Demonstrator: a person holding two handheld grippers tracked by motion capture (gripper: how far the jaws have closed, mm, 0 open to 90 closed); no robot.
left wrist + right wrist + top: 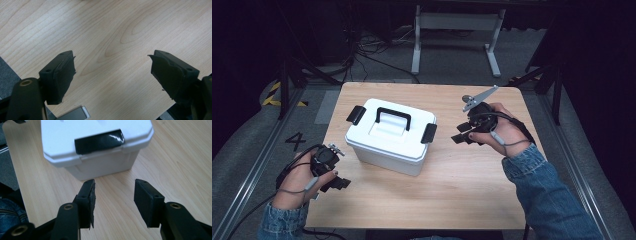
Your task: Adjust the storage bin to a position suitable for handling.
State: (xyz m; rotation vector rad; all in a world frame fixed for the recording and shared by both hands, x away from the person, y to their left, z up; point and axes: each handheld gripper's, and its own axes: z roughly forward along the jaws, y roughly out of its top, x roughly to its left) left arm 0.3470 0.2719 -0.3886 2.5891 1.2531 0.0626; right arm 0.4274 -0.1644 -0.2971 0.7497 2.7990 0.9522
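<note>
My left hand-held gripper (339,183) hangs open and empty at 7 o'clock of the table (462,200). The white storage box (389,137) sits mid-table, lid on. My right hand-held gripper (463,138), open at 3 o'clock, should approach the black latch (100,141) squarely and keep level.

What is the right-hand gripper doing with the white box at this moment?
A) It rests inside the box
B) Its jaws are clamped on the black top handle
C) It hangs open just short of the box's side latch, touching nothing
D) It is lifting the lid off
C: the right gripper has its jaws apart over bare table, with the black latch of the white box ahead, untouched.
</note>
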